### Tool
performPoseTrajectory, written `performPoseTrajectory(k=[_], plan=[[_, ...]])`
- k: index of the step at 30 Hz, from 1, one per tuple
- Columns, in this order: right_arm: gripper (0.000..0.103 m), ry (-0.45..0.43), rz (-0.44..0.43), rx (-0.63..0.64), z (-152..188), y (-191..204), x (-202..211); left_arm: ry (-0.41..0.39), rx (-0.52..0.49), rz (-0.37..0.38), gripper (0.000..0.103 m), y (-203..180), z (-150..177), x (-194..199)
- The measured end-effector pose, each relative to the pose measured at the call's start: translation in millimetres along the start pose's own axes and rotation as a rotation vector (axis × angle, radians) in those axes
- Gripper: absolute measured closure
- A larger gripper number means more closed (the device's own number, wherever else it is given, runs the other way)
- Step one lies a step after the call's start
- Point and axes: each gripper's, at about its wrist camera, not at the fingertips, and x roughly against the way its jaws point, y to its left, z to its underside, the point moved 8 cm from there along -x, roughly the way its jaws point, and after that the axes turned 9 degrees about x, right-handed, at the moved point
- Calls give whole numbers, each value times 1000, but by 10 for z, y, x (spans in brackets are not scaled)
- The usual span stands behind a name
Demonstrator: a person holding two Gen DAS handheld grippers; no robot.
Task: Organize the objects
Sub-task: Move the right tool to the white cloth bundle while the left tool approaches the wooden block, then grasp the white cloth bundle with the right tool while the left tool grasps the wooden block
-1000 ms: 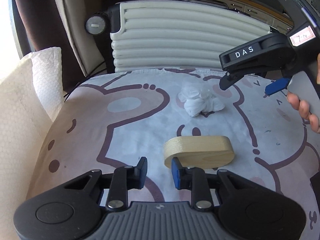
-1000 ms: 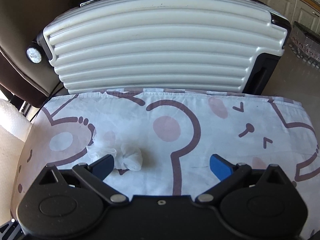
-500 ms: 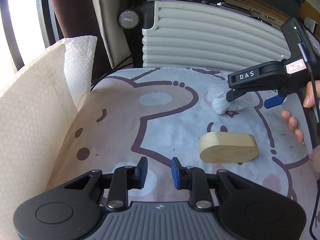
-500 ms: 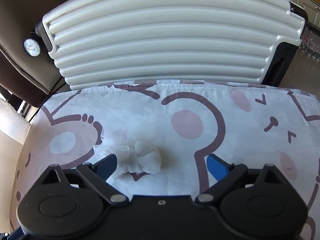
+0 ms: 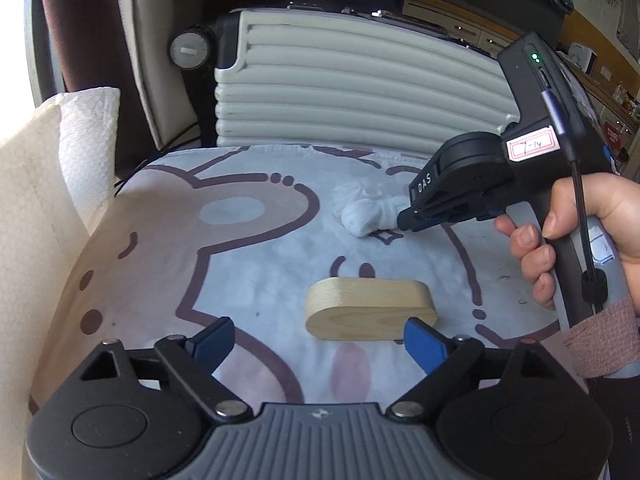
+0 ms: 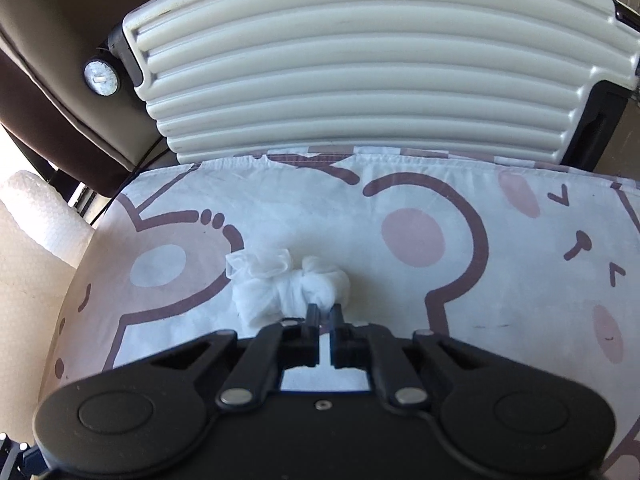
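A crumpled white cloth bundle lies on the cartoon-print sheet. My right gripper is shut on the near edge of the bundle; it also shows in the left wrist view, held by a hand. A rounded wooden block lies on the sheet nearer me. My left gripper is open and empty, just in front of the block, its right blue pad beside the block's right end.
A ribbed white suitcase stands on its side along the sheet's far edge, also in the right wrist view. A roll of white paper towel and a cream box wall stand at the left.
My right gripper closed from wide open onto the white bundle. My left gripper opened wide and shifted so the wooden block lies ahead of its jaws.
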Motion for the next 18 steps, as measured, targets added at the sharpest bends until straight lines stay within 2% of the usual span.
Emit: performPoseTrajectory(k=[10,13,18], plan=[[99,-35,47,-46,71,-514,321,11,3,5,3,-273,3,-292],[99,-40,66,-69,141,-699,437,9,-23,-19,3,-354,10,-369],[99,-44,78,-107,287,-917,573,16,-82,-101,5,-435,22,-494]])
